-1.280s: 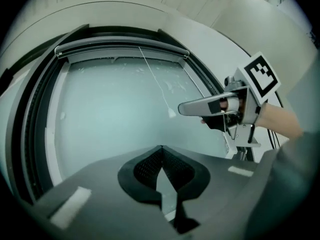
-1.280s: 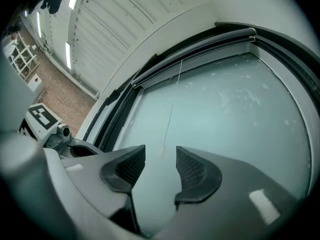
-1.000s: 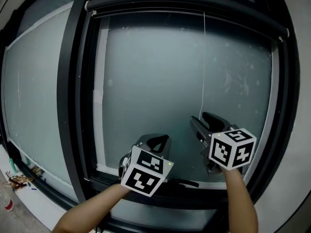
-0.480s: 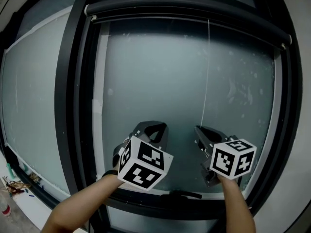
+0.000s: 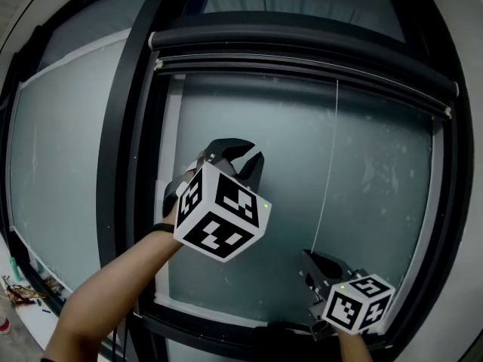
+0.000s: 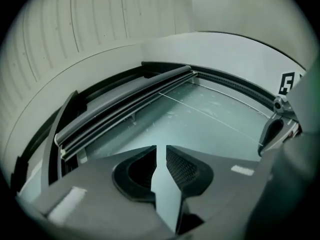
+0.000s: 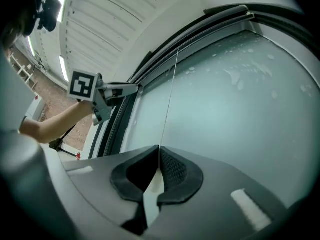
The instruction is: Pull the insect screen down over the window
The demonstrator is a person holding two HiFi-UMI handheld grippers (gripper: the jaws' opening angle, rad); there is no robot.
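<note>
The right claw point(image 7: 159, 149) is closed, its tips pinching the thin white pull cord point(image 7: 170, 99), which enters the claw right at the tips. From there the cord runs taut, straight up across the frosted glass of the window point(image 7: 240, 109), to the insect screen point(image 7: 220, 15), which sits rolled up in its dark housing along the top of the window frame, well above the claw. In the head view this claw point(image 5: 321, 261) is low, near the bottom right corner of the window, with the cord point(image 5: 328, 172) rising from it to the rolled screen point(image 5: 302, 59).

The left claw point(image 6: 160, 148) has just been opening; its jaws stand slightly apart with nothing between them, only glass behind the gap. It points up toward the rolled screen point(image 6: 125, 104) and is raised in front of the left half of the window, apart from the cord point(image 6: 210, 115), which passes to its right.
</note>
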